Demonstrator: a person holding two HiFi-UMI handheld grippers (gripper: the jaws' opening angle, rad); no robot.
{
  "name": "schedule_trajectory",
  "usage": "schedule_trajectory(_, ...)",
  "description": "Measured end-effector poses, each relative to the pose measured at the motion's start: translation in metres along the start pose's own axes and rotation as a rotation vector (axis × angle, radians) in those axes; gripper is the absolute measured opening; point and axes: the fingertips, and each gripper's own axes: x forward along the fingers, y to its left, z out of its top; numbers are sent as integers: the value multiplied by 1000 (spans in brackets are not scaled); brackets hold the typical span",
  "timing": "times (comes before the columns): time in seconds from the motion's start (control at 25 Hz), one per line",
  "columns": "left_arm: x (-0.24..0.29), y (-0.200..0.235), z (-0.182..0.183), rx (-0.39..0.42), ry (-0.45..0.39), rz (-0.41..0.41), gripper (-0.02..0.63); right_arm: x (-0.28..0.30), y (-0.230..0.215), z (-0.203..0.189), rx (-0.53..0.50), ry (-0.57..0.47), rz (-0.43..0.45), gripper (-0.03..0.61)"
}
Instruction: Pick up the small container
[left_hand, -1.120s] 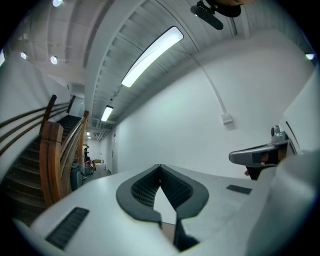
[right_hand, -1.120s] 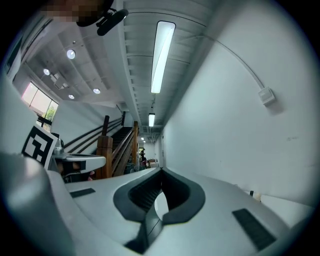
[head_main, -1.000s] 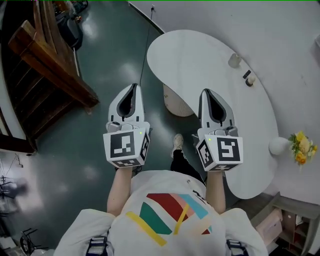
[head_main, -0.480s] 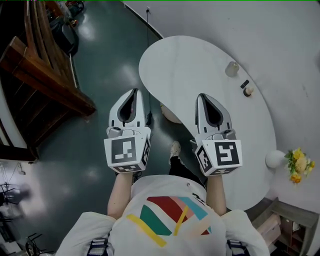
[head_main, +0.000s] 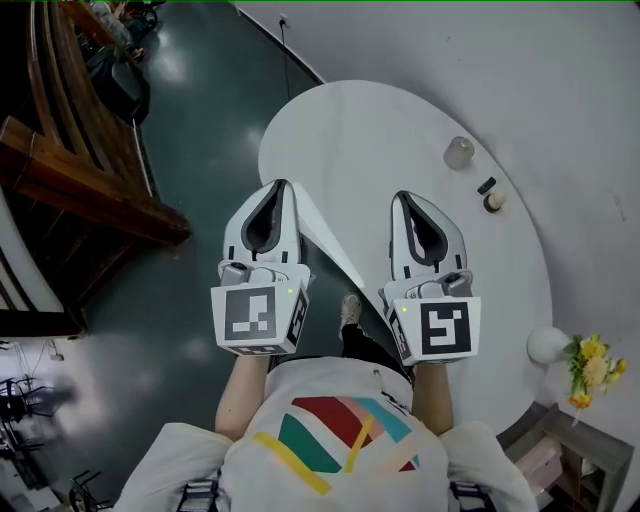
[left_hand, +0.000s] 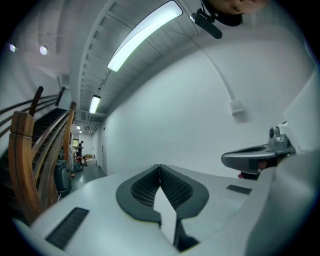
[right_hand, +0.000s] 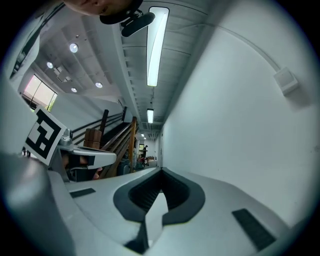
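Observation:
A small pale container (head_main: 459, 152) stands upright near the far side of the white curved table (head_main: 360, 130). Close to it lie a small black piece (head_main: 486, 185) and a little round pot (head_main: 494, 201). My left gripper (head_main: 283, 184) is shut and empty, held over the table's near left edge. My right gripper (head_main: 401, 197) is also shut and empty, above the table and well short of the container. In the left gripper view the left gripper (left_hand: 159, 165) has its jaws meeting at the tips, pointed at a white wall. The right gripper view shows the right gripper (right_hand: 161, 170) likewise shut.
A white round vase (head_main: 548, 344) with yellow flowers (head_main: 588, 360) stands at the table's right end. A white wall runs along the table's far side. A wooden staircase (head_main: 80, 180) rises at the left over a dark glossy floor (head_main: 190, 120).
Both grippers have moved forward and now reach over the table's near edge. The table and container sit nearer and lower in the head view. The jaws stayed shut.

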Motion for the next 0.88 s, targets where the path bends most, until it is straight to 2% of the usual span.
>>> schedule_trajectory(0.28,33,-6,-6,-18,46,-18,18,21,-15,-11,61,37,31,9)
schedule_trajectory(0.52,50,-22,-8,-22,51,-68,18,15,-31,-11,67,43,-13,9)
schedule_trajectory(0.72,65,-39,10,-15,1,-143,18,11,-44,-4,68,29,-70,11)
schedule_trajectory(0.88,85,-67,8,8,11,-277,18,8,-56,-3,50,38,-142,11)
